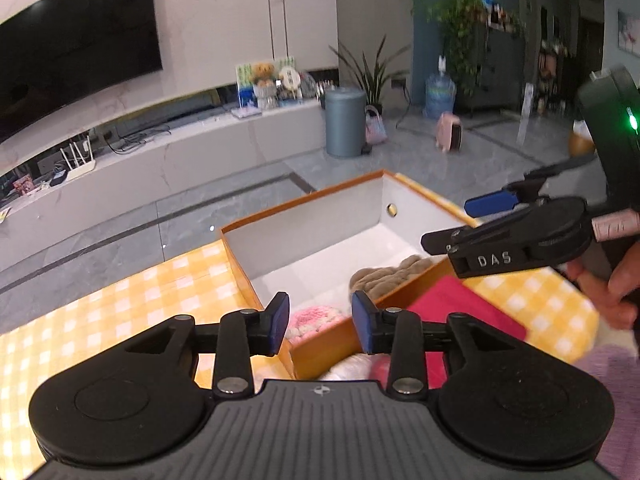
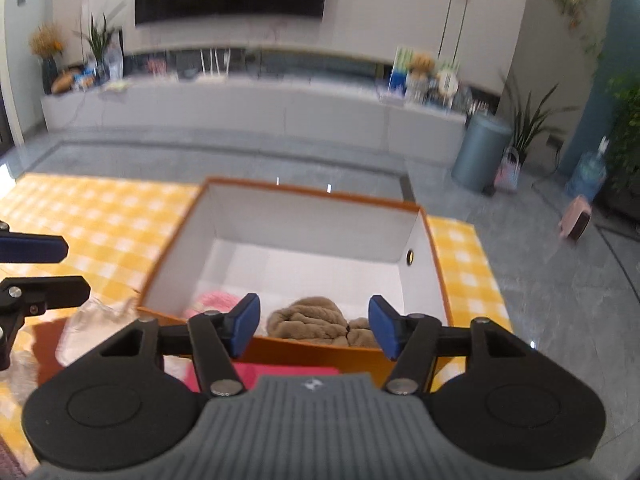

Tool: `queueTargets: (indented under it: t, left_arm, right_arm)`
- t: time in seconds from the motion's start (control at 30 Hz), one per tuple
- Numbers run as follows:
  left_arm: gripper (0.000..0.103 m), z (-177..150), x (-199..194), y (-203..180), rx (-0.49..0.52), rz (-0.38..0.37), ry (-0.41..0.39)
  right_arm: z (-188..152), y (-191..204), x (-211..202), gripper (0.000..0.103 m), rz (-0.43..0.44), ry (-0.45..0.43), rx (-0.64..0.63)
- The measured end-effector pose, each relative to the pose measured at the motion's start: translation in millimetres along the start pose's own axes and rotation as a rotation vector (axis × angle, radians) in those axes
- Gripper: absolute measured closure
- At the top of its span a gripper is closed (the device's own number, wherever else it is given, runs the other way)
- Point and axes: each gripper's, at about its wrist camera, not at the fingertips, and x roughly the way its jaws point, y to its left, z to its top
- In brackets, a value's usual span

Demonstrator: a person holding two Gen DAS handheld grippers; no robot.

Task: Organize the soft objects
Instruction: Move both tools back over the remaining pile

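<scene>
Judgement: two soft items look packed, next step is fetching another from outside the box. Do it w/ one gripper at a time, come down on the middle of the cloth, pinch a thick fold so it doesn't slip, lift clear of the box wall before swinging in, drop toward the bare far half.

Left gripper (image 1: 320, 322): jaws apart, nothing btwn them, hovering over the near rim of the orange box (image 1: 320, 346). Right gripper (image 2: 314, 326): jaws wide apart, empty, also above the near wall.

Box sits on the yellow checked cloth (image 1: 120, 304), white inside. In it, near end: brown fuzzy item (image 2: 316, 322) just beyond the right gripper's fingertips, pink fluffy item (image 2: 216, 300) to its left, just beyond the left gripper's tips.

Outside, touching the near wall: red/pink folded cloth (image 1: 460, 308), right of the left gripper, below the right one. A pale crinkly bundle (image 2: 92, 328) lies near-left of the box; can't tell what it is.
</scene>
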Motion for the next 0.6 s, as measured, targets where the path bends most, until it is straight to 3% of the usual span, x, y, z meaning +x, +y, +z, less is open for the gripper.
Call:
queueTargets:
  t: [0.2, 0.4, 0.5, 0.6]
  left_arm:
    - [0.060, -28, -47, -19, -0.029, 0.078, -0.069]
    - [0.060, -69, -70, -23, -0.140, 0.162, -0.098]
    - [0.060, -89, -69, -21, -0.192, 0.194, -0.080]
    - [0.060, -109, -63, -19, -0.210, 0.184, -0.011]
  right_arm:
    - [-49, 21, -67, 0.042, 0.011, -0.145, 0.055]
    - [-101, 38, -101, 0.042, 0.017, -0.199, 0.154]
    - [-130, 46, -106, 0.042, 0.010, -0.204, 0.178]
    - [-155, 57, -102, 0.042, -0.005, -0.178, 0.165]
